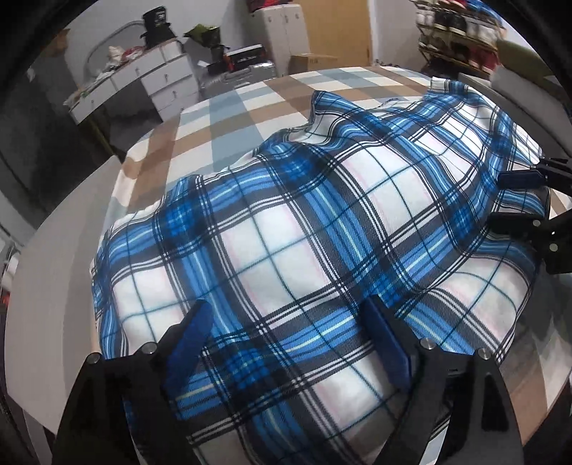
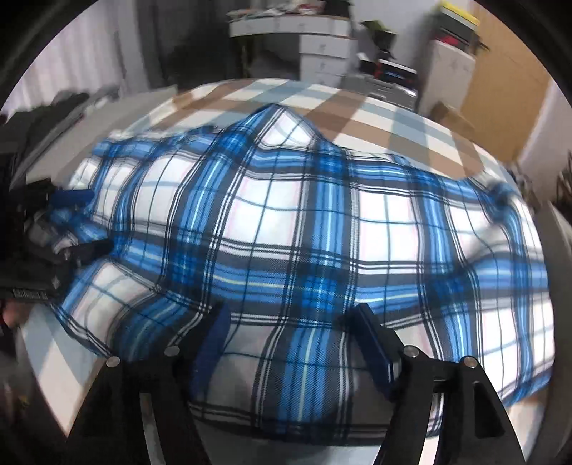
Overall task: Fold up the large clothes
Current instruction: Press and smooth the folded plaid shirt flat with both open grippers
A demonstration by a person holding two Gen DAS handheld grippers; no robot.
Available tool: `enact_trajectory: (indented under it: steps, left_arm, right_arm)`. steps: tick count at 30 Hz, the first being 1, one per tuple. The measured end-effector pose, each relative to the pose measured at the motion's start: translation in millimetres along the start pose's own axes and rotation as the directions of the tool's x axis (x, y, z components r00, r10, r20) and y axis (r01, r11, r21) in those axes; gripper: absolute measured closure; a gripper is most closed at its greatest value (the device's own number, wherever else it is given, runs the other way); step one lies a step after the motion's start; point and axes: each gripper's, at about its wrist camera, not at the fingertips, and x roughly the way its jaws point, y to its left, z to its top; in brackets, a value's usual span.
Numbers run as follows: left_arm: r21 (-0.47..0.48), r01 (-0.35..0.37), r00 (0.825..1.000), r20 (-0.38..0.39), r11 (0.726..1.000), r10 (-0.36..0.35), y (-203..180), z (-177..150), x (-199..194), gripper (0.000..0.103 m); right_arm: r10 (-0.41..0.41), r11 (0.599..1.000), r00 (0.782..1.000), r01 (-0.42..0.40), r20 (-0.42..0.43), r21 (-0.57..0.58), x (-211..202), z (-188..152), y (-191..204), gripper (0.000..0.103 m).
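Observation:
A large blue, white and black plaid garment [image 1: 304, 221] lies spread and rumpled over a checked table cover [image 1: 228, 107]. My left gripper [image 1: 286, 318] is open, its blue-padded fingers standing wide apart with the near edge of the cloth between them. My right gripper [image 2: 289, 322] is open too, fingers apart over the plaid garment [image 2: 293, 221] at its near edge. In the left wrist view the right gripper [image 1: 518, 196] shows at the far right, open at the cloth's edge. In the right wrist view the left gripper [image 2: 82, 221] shows at the far left.
A white chest of drawers [image 1: 161, 78] and cluttered boxes [image 1: 246, 59] stand beyond the table. A shoe rack [image 1: 461, 32] is at the back right. A wooden door [image 2: 500, 78] and white cabinet [image 2: 447, 68] stand behind the table. The table's white edge [image 1: 64, 250] runs at the left.

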Motion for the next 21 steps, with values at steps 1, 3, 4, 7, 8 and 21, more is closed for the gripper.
enact_trajectory:
  steps: [1, 3, 4, 7, 8, 21]
  left_arm:
    - [0.010, 0.007, 1.000, -0.012, 1.000, -0.007, 1.1, -0.5, -0.1, 0.018]
    - [0.069, 0.003, 0.999, -0.036, 0.998, -0.001, 3.0, 0.6, -0.7, 0.017]
    - [0.105, -0.018, 0.999, -0.040, 0.994, 0.022, 4.4, 1.2, -0.7, 0.017]
    - [0.186, -0.141, 0.988, -0.030, 0.972, 0.149, 14.9, 8.0, 5.3, 0.012]
    - [0.196, -0.196, 0.979, -0.020, 0.961, 0.204, 18.4, 9.8, 7.8, 0.013]
    - [0.127, -0.037, 0.990, 0.137, 0.991, 0.019, -44.7, -12.1, -59.3, 0.021]
  right_arm:
    - [-0.011, 1.000, 1.000, 0.011, -0.007, -0.001, -0.9, -0.6, 4.9, 0.032]
    - [-0.009, 1.000, 0.999, 0.010, -0.039, 0.028, -6.2, -5.2, 16.7, 0.032]
    - [0.013, 0.999, 0.999, -0.011, -0.051, 0.038, -8.1, -8.0, 21.6, 0.032]
    - [0.060, 0.997, 0.996, -0.056, -0.073, 0.054, -18.3, -20.0, 47.4, 0.031]
    - [0.086, 0.994, 0.994, -0.081, -0.066, 0.067, -21.9, -22.1, 54.2, 0.031]
    - [-0.038, 0.969, 0.999, 0.032, 0.022, 0.247, -60.4, -65.4, -45.7, 0.035]
